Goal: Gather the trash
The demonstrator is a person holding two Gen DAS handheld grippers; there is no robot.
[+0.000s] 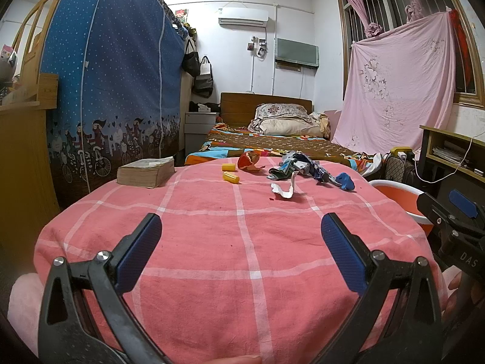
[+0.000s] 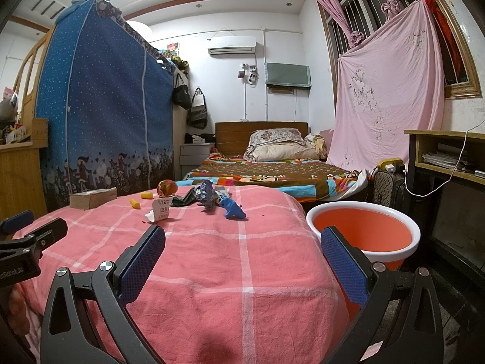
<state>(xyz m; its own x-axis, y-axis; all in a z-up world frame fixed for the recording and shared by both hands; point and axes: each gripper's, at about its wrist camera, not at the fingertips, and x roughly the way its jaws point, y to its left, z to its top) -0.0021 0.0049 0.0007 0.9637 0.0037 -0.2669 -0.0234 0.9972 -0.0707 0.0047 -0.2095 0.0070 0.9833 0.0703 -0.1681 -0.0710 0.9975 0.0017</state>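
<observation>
Trash lies at the far end of a table under a pink checked cloth (image 1: 212, 242): a white torn wrapper (image 1: 284, 188), crumpled blue-and-white packaging (image 1: 300, 166), a red peel (image 1: 249, 160), a blue toy-like piece (image 1: 346, 181) and two yellow caps (image 1: 230, 177). They also show in the right wrist view: wrapper (image 2: 160, 210), blue piece (image 2: 232, 209), packaging (image 2: 206, 194). An orange bin with a white rim (image 2: 363, 230) stands right of the table. My left gripper (image 1: 241, 233) is open and empty over the near cloth. My right gripper (image 2: 242, 242) is open and empty, near the table's right edge.
A thick old book (image 1: 147, 171) lies at the table's far left. A bed (image 1: 272, 142) stands behind the table, a blue fabric wardrobe (image 1: 115, 91) to the left, a desk with a cable (image 2: 448, 163) to the right.
</observation>
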